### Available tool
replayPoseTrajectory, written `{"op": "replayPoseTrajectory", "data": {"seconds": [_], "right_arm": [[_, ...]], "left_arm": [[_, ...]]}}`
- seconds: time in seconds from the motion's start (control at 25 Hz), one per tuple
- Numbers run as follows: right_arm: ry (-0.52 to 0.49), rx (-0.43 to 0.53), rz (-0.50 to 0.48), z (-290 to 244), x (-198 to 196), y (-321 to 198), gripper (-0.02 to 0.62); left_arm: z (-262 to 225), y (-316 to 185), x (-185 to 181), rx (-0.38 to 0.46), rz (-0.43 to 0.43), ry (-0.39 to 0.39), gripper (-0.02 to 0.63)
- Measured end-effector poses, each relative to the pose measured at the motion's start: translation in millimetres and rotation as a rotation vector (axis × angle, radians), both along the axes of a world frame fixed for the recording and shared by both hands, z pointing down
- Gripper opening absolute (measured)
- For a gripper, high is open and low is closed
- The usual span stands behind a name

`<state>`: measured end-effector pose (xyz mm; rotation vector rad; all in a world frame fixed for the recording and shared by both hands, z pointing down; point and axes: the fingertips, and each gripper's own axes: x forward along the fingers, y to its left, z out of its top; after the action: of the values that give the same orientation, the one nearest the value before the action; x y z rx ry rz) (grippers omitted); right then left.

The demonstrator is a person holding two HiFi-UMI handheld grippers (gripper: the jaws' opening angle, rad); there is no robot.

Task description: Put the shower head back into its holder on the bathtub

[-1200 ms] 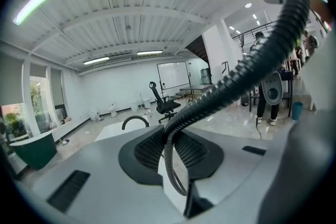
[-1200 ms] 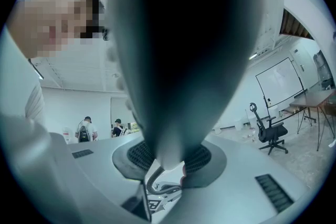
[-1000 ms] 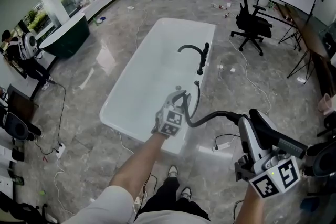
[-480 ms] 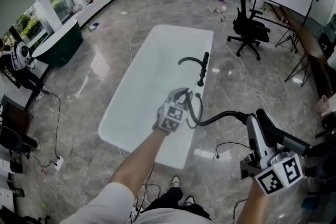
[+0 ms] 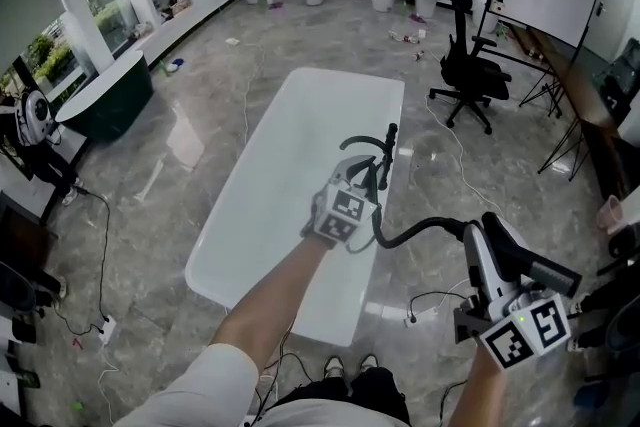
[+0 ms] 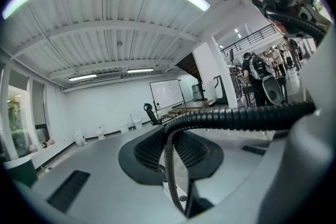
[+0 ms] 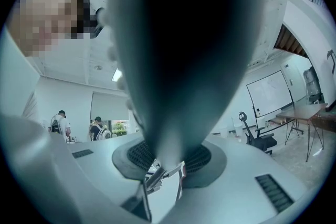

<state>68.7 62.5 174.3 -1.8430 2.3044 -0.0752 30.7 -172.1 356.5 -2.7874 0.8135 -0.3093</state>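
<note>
Closing on the holder (image 5: 387,147), your left claw (image 5: 364,173) is pinching the hose (image 5: 415,227); your right claw (image 5: 485,255), trailing, is clamping the shower head (image 7: 173,50)

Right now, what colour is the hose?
Black; the hose shows best in the left gripper view.

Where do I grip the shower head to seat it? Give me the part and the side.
Probably the narrow handle of the shower head, taken from the side as the right hand-held gripper has it: it tapers there to fit the jaws, and the hose trails clear.
</note>
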Motion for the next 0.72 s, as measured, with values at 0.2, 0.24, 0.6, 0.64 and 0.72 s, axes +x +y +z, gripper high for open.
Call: {"op": "replayPoseTrajectory", "data": {"seconds": [0.2,0.24,0.6,0.64,0.72], "right_arm": [[-0.007,0.015,-0.002,-4.3,15.4,-15.5,0.129],[-0.01,0.018,-0.004,-5.1,19.3,-19.5,0.129],[-0.005,0.071,-0.003,-34.4,70.3,-48.1,0.129],[-0.005,0.075,-0.003,-37.4,76.4,-52.0,0.129],[-0.006,0.083,-0.005,-43.4,86.6,-61.5,0.129]], "left_arm": [[-28.2,-19.8,15.3,0.036,0.006,0.025,0.058],[-33.4,-25.8,18.5,0.042,0.003,0.029,0.06],[-109.1,-79.7,53.6,0.176,-0.03,0.081,0.06],[-120.0,-86.7,58.2,0.197,-0.036,0.086,0.06],[-142.8,-100.8,65.2,0.24,-0.048,0.096,0.06]]}}
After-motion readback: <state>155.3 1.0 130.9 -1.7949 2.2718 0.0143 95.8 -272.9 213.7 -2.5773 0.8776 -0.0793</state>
